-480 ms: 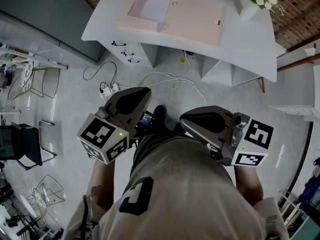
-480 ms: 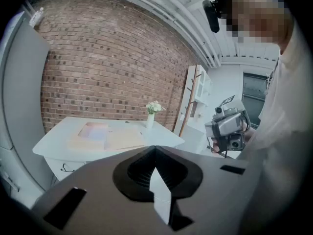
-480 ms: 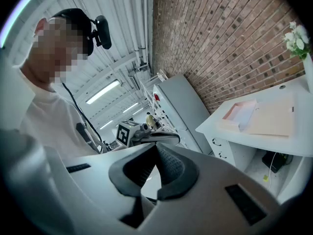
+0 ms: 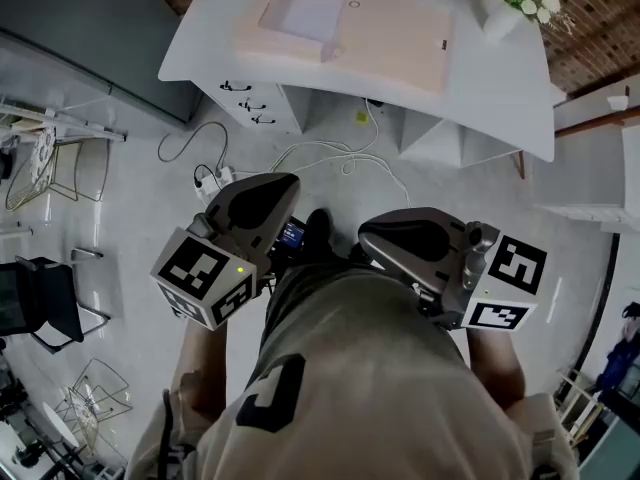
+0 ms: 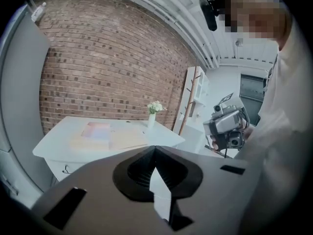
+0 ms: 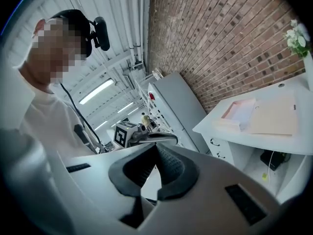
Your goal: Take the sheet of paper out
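Note:
The sheet of paper [image 4: 305, 8] lies white in the raised left half of an open tan folder [image 4: 390, 33] on the white desk [image 4: 480, 88], far ahead of me. It also shows as a pale sheet [image 5: 98, 129] in the left gripper view and as a small sheet [image 6: 239, 112] in the right gripper view. Both grippers are held close to my body, well short of the desk. My left gripper [image 4: 283, 184] [image 5: 155, 148] is shut and holds nothing. My right gripper [image 4: 367, 232] [image 6: 156, 145] is shut too, empty, and points across toward the left one.
A vase of white flowers [image 4: 505, 8] stands at the desk's right end. Cables and a power strip [image 4: 215, 178] lie on the floor in front of the desk. Chairs [image 4: 50, 308] stand at the left, a grey cabinet [image 4: 90, 18] at the back left, white shelving [image 4: 590, 208] at the right.

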